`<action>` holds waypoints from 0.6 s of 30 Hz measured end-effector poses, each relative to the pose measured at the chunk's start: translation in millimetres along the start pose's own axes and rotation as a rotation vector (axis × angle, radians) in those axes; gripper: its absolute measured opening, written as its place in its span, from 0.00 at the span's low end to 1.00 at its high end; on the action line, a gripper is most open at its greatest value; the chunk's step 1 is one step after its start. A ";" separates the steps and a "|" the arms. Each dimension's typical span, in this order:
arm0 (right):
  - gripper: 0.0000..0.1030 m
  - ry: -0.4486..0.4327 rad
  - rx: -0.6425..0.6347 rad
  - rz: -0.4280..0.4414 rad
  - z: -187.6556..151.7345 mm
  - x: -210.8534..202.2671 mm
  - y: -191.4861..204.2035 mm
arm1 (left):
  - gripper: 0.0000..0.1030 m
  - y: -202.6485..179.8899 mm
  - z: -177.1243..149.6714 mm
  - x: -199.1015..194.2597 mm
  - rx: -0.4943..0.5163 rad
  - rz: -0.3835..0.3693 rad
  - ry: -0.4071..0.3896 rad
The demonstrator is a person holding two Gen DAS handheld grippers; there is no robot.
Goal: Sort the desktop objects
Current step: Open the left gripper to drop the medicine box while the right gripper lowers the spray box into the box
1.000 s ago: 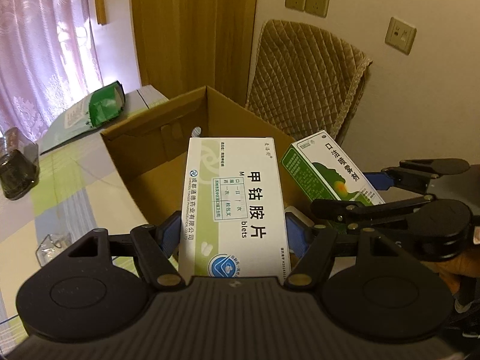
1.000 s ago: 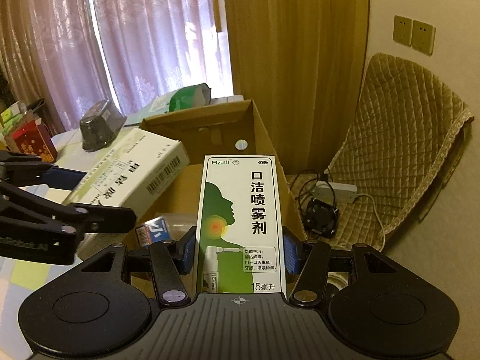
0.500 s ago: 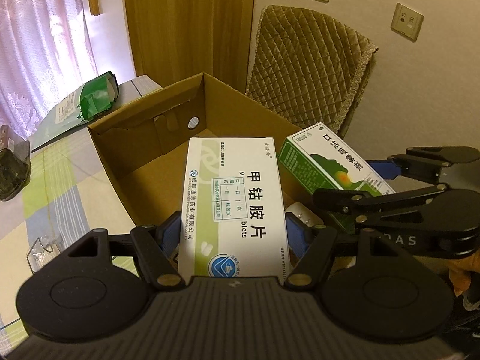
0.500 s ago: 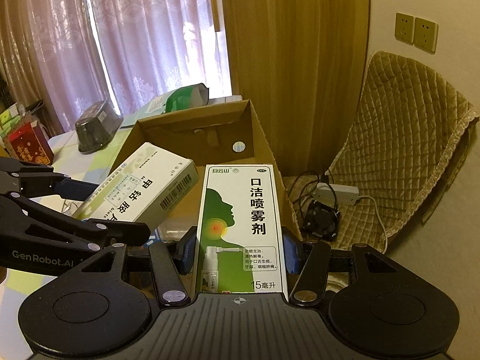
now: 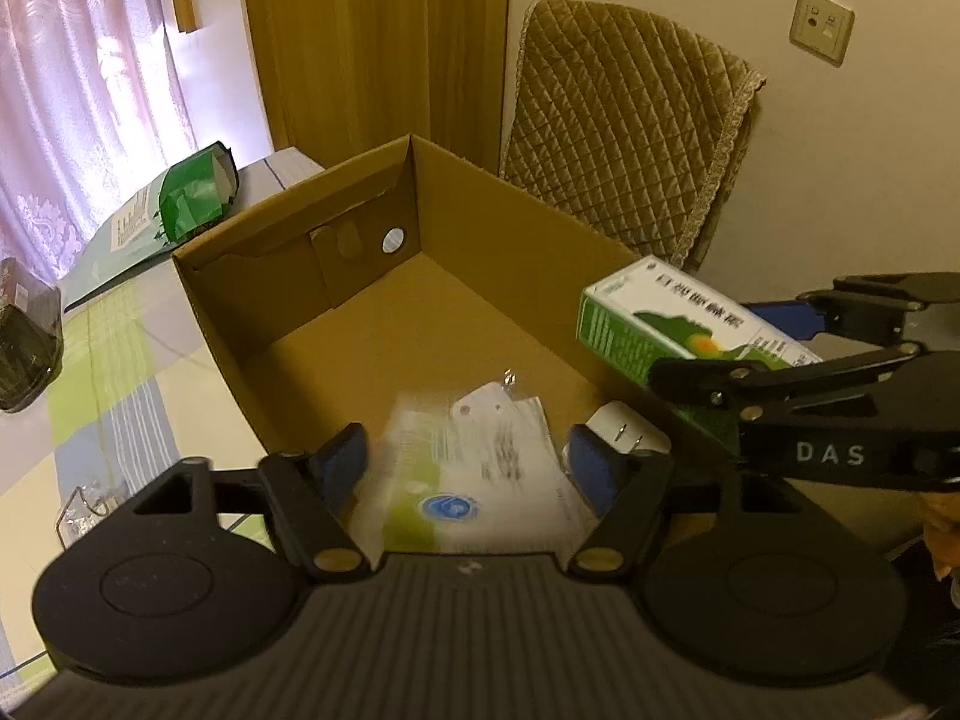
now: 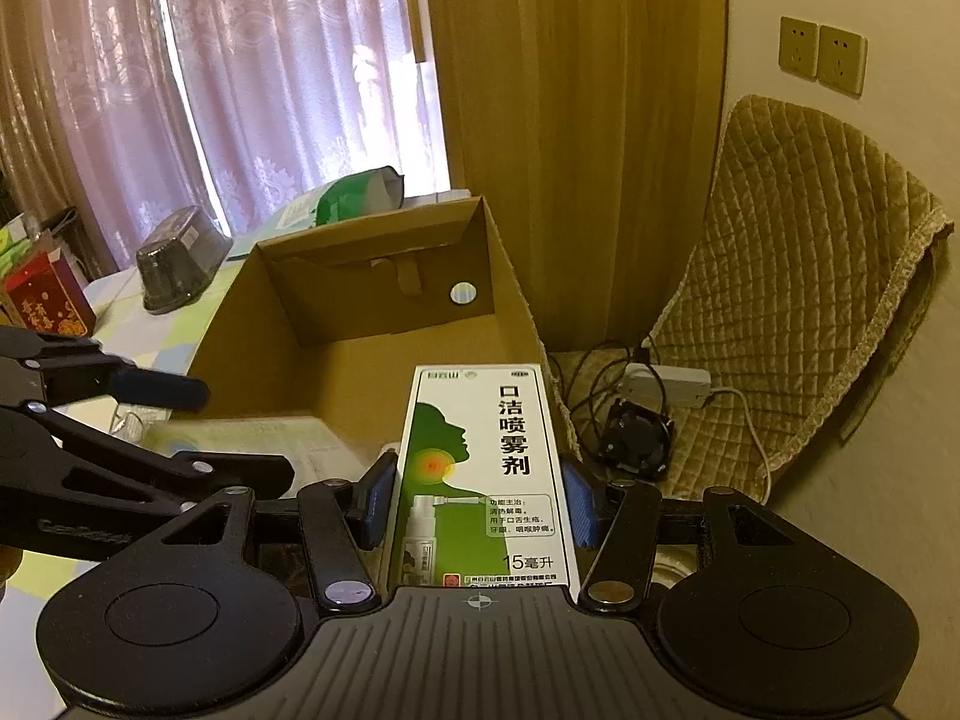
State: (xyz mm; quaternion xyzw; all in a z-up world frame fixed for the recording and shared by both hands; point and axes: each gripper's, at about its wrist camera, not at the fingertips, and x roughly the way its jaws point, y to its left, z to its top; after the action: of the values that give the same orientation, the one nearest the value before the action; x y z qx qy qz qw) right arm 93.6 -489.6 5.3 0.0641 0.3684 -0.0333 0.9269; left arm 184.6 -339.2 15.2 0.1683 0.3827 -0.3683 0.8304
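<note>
The desk (image 5: 108,384) with its checked cloth carries one open cardboard box (image 5: 288,282), and both grippers hang over the near end of it. Largest of the cargo is the white and green medicine box (image 5: 474,474), blurred, lying low inside the cardboard box between and below the spread fingers of the left gripper (image 5: 468,468); those blue pads stand wide apart with nothing pinched between them. The right gripper (image 6: 477,501) is clamped on one green spray box (image 6: 480,468), its long sides pressed by both pads, and it pokes out over the cardboard box's right wall, just inside that edge. From the left wrist view that same spray box (image 5: 678,330) hovers above the right rim. One white plug (image 5: 624,432) sits on the box floor just right of the medicine box. So: two cartons, one plug, one cardboard box. The far half of the cardboard floor is bare and brown, walls upright on all visible sides. Beyond it on the desk lie a green packet (image 5: 192,198) and a dark container (image 6: 180,264).
</note>
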 end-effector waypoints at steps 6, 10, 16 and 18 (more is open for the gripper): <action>0.53 0.002 -0.008 0.000 -0.2 1.9 1.9 | 0.81 13.7 -3.5 -13.9 -0.045 0.022 -0.030; 0.53 0.007 -0.015 0.009 1.1 5.6 7.1 | 0.81 24.1 -8.4 -25.6 -0.081 0.037 -0.046; 0.53 0.016 -0.033 0.020 3.2 13.6 18.3 | 0.81 34.6 -15.6 -35.5 -0.106 0.054 -0.045; 0.53 0.019 -0.036 0.022 3.8 15.4 20.8 | 0.81 38.0 -18.2 -38.1 -0.116 0.057 -0.044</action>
State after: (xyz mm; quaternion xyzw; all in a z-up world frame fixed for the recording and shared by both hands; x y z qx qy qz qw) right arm 109.6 -469.8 -0.6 0.0517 0.3769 -0.0159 0.9247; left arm 186.8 -285.1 32.2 0.1225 0.3802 -0.3255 0.8570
